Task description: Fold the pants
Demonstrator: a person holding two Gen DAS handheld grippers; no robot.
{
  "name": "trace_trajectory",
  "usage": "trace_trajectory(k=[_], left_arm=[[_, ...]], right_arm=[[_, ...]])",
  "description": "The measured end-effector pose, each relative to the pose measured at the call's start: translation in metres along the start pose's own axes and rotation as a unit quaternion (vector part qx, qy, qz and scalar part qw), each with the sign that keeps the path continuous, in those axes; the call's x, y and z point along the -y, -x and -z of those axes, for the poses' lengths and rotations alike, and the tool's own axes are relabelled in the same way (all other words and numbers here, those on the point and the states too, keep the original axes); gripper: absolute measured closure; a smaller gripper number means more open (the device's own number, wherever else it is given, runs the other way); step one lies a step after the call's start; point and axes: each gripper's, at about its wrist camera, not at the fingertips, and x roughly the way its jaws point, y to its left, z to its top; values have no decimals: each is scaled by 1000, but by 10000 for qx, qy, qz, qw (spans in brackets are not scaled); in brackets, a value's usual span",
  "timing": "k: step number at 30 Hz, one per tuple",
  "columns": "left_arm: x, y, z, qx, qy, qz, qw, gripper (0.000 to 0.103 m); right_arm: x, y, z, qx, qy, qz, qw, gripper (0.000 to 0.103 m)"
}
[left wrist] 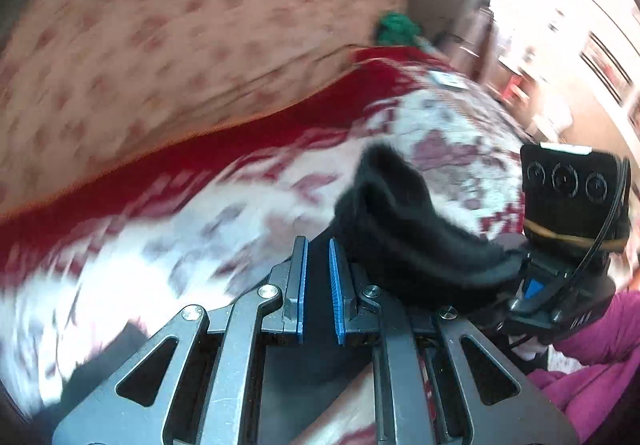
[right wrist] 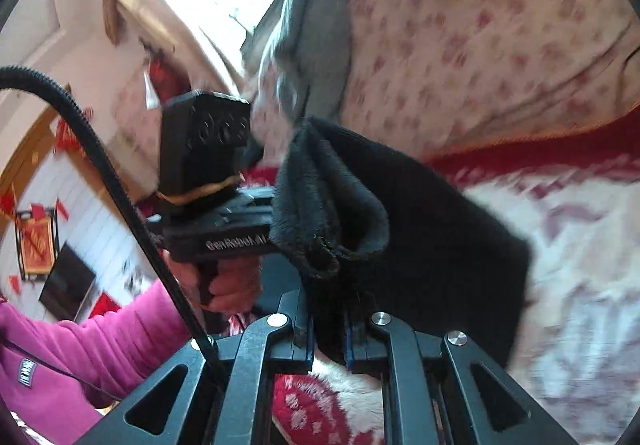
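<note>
The black fleece pants (left wrist: pixel 404 229) hang bunched between both grippers above a red and white patterned blanket (left wrist: pixel 224 197). My left gripper (left wrist: pixel 318 257) is shut on dark pants fabric between its blue pads. In the left wrist view the right gripper (left wrist: pixel 532 285) stands at the right, holding the other end of the bunch. In the right wrist view my right gripper (right wrist: pixel 329 319) is shut on the black pants (right wrist: pixel 384 221), which rise in folds in front of it. The left gripper (right wrist: pixel 256 205) shows at the left, touching the same fabric.
A pink floral quilt (left wrist: pixel 168 29) lies behind the blanket (right wrist: pixel 560 245); the quilt (right wrist: pixel 480 25) also shows in the right wrist view. A grey cloth (right wrist: pixel 316 25) lies on it. A green item (left wrist: pixel 396 29) sits at the quilt's far edge. The person's magenta sleeve (right wrist: pixel 100 337) is at the left.
</note>
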Motion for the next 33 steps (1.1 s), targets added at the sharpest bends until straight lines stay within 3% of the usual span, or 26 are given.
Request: trace_trajectory(k=[3, 6, 9, 10, 13, 16, 17, 19, 24, 26, 28, 31, 33], left_arm=[[-43, 8, 36, -39, 666, -388, 9970, 93], [-80, 20, 68, -69, 1293, -761, 9887, 94], [-90, 34, 82, 43, 1512, -938, 9840, 93], [-92, 42, 85, 124, 1564, -913, 9834, 93], [-86, 55, 86, 322, 1633, -849, 9824, 93], [-69, 60, 85, 450, 1673, -643, 9828, 93], [-64, 59, 84, 461, 1668, -612, 9830, 88], [-52, 57, 84, 463, 1630, -556, 9840, 78], [-28, 50, 80, 600, 1748, -46, 9828, 71], [-20, 40, 78, 629, 1840, 146, 9808, 63], [-13, 28, 77, 518, 1871, -34, 9810, 63], [-15, 14, 85, 332, 2102, -713, 9745, 63], [-21, 13, 93, 277, 2249, -744, 9712, 63]], right_arm=[[8, -49, 14, -461, -79, 51, 9989, 93], [21, -93, 26, -815, -312, 146, 9961, 89], [18, -106, 24, -940, -273, 136, 9951, 71], [15, -105, 22, -995, -220, 68, 9948, 65], [7, -90, 10, -1008, -87, -13, 9949, 63], [9, -56, 6, -642, -71, 240, 9976, 63], [13, -43, 5, -502, -110, 325, 9981, 63], [22, -15, 3, -234, -219, 671, 9972, 63], [63, 15, 7, -77, -609, 1690, 9837, 59], [77, 13, 9, -86, -841, 1676, 9822, 59], [91, 4, 12, -144, -1131, 1527, 9817, 59], [103, -10, 12, -263, -1449, 1127, 9827, 56], [106, -14, 12, -241, -1533, 1012, 9827, 57]])
